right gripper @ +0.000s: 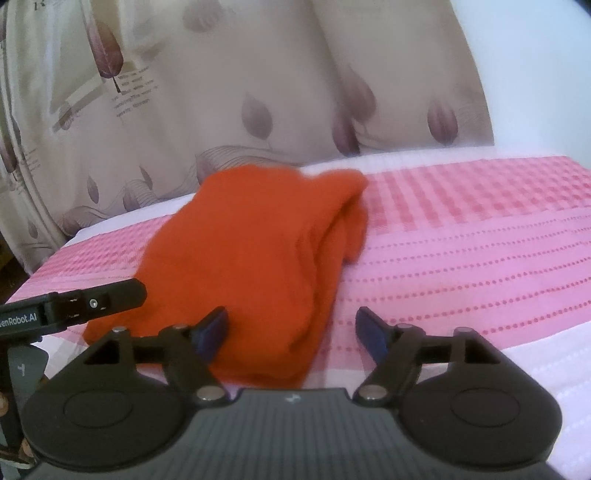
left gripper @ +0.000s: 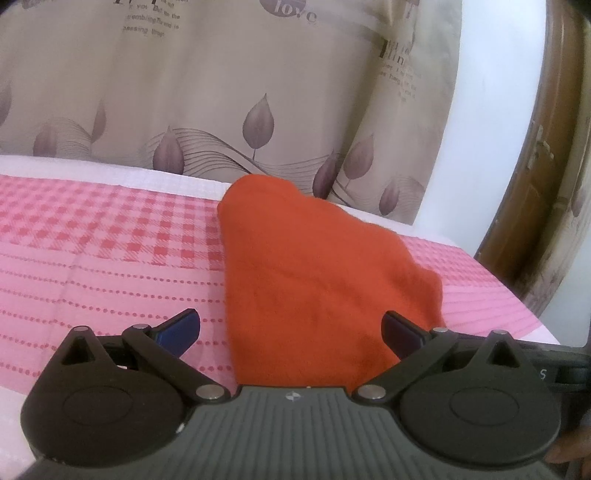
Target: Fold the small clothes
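Now both the left gripper (left gripper: 291,328) and right gripper (right gripper: 291,328) stand spread at the near edge of the folded orange cloth (left gripper: 314,266), pinching nothing, likely so it lies settled.

"love" on curtain (left gripper: 288,16), "enRobot.AI" on left gripper (right gripper: 22,317)

The garment (left gripper: 317,266) was plain orange-red. The bed cover (left gripper: 110,258) was pink, with red checks at the far side and rows of red dots nearer. The curtain (left gripper: 221,92) was beige, printed with mauve leaves, thin wavy lines and dark lettering. The fingers (right gripper: 212,334) had blue pads.
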{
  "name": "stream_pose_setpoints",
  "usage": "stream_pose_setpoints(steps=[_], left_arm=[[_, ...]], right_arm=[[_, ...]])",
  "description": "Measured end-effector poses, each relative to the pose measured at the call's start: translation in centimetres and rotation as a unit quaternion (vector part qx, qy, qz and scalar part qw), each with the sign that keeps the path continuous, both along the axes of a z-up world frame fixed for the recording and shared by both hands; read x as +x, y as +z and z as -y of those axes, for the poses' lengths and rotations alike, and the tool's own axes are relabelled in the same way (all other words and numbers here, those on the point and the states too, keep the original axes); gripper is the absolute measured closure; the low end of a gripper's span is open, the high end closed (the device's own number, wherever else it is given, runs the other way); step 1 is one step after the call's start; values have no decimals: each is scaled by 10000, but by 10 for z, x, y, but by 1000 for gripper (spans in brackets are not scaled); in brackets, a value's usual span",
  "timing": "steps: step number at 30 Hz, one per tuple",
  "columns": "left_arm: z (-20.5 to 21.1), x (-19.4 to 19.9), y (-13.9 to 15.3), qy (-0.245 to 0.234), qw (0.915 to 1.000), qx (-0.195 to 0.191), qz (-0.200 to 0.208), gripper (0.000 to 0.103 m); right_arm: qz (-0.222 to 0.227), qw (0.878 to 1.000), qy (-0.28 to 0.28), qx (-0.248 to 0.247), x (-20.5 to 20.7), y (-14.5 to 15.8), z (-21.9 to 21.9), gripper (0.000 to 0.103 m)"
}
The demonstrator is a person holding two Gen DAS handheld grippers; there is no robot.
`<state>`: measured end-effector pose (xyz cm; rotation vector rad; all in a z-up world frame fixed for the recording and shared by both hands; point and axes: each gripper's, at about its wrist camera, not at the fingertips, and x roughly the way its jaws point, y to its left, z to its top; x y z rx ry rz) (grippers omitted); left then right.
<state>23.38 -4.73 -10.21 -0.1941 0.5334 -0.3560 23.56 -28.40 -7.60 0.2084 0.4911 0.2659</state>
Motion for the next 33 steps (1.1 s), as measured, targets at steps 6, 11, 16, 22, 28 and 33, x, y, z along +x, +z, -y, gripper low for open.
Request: stream_pose_setpoints(steps=[6,11,16,22,28,33], left_arm=[[-19,6,7,-222,9991,-354,39,0],[-52,67,-2,-688,9897,-964,-803,0],[-49,115,-16,-1456,9698,-1423,-1343,1],[-18,149,-18,-1986,9625,-1267,-1343,14],[-11,146,-18,-1550,9739,-1104,-1240,63],[-17,107,8,-1293,9833,-900,-911,66]], right_arm=[[-163,9992,94,349,6,1,10,7],[-387,9947,295,908,29,7,32,5],[-678,9865,944,1152,72,9,36,5],[-677,9794,1176,1494,121,7,36,4],[-769,9792,1081,1533,125,5,18,66],[-496,9799,1049,1620,94,20,2,69]])
